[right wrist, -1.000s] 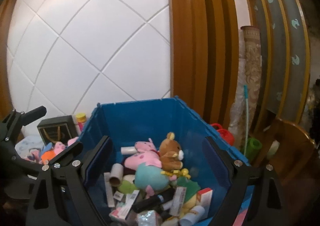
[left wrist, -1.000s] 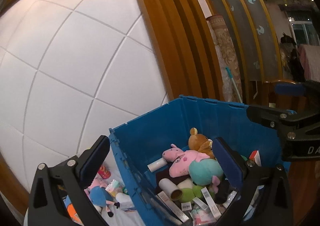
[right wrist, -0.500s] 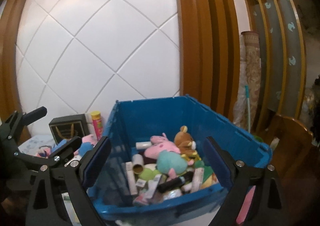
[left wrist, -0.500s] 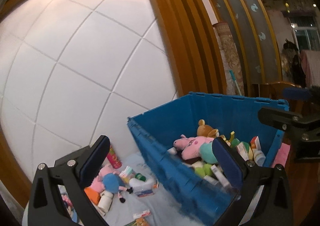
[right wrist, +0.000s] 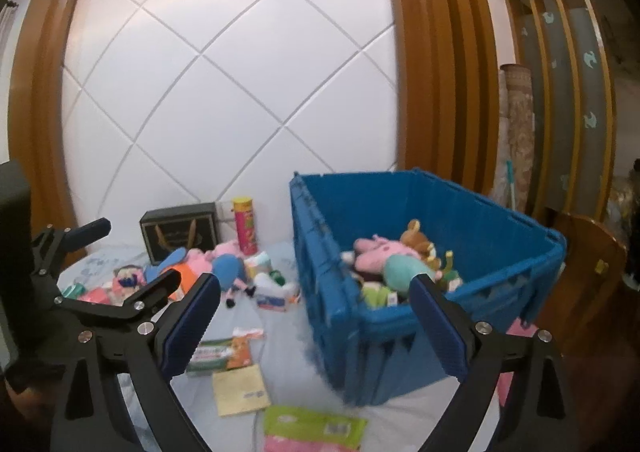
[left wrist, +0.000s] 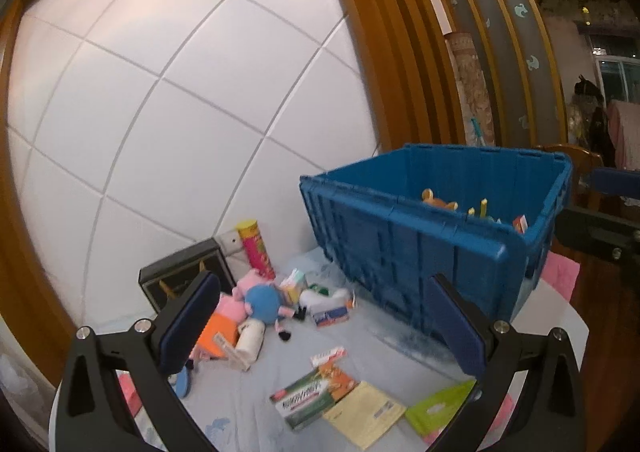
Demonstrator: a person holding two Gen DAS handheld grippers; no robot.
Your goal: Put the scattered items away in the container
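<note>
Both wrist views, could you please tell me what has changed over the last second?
Both claws, left and right, pulled back from over the blue bin, bringing the loose items on the table into view. Both stayed open and empty; the bin's toys look unmoved.

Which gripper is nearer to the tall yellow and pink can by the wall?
Left. The left gripper hangs open over the scattered toys, near the can. The right gripper is further right, before the blue crate.
</note>
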